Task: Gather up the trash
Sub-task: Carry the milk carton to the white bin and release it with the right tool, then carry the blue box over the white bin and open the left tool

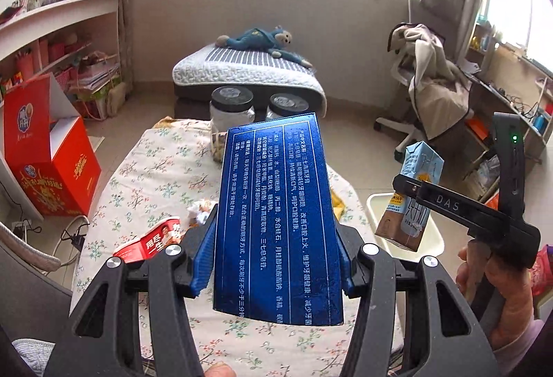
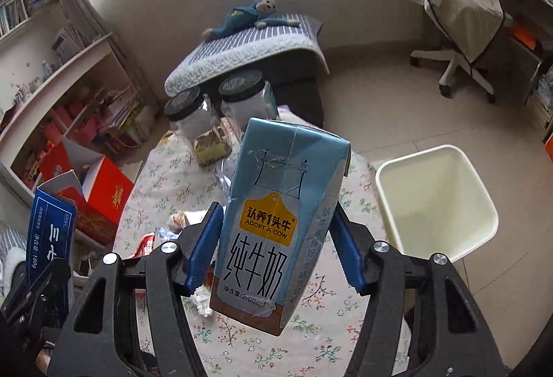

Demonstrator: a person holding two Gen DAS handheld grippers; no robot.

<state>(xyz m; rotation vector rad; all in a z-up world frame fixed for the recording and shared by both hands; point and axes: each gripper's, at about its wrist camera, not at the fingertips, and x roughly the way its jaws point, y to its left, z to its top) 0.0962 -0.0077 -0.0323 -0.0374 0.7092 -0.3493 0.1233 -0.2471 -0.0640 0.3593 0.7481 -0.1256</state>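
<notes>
My left gripper (image 1: 274, 238) is shut on a long blue toothpaste box (image 1: 276, 204), lifted above the floral-cloth table (image 1: 155, 176). That box (image 2: 50, 238) also shows at the left edge of the right wrist view. My right gripper (image 2: 276, 214) is shut on a light-blue milk carton (image 2: 276, 204), its blue pads pressed on both sides. In the left wrist view this carton (image 1: 411, 200) hangs in the air on the right. A white bin (image 2: 435, 200) stands on the floor beside the table. On the cloth lie a red packet (image 1: 148, 242) and crumpled paper (image 1: 198, 211).
Two black-lidded jars (image 1: 231, 111) stand at the table's far end. A red carton (image 1: 52, 169) sits on the floor at the left by shelves. A draped office chair (image 2: 459, 7) and a mattress with a plush monkey (image 1: 262, 40) lie farther back.
</notes>
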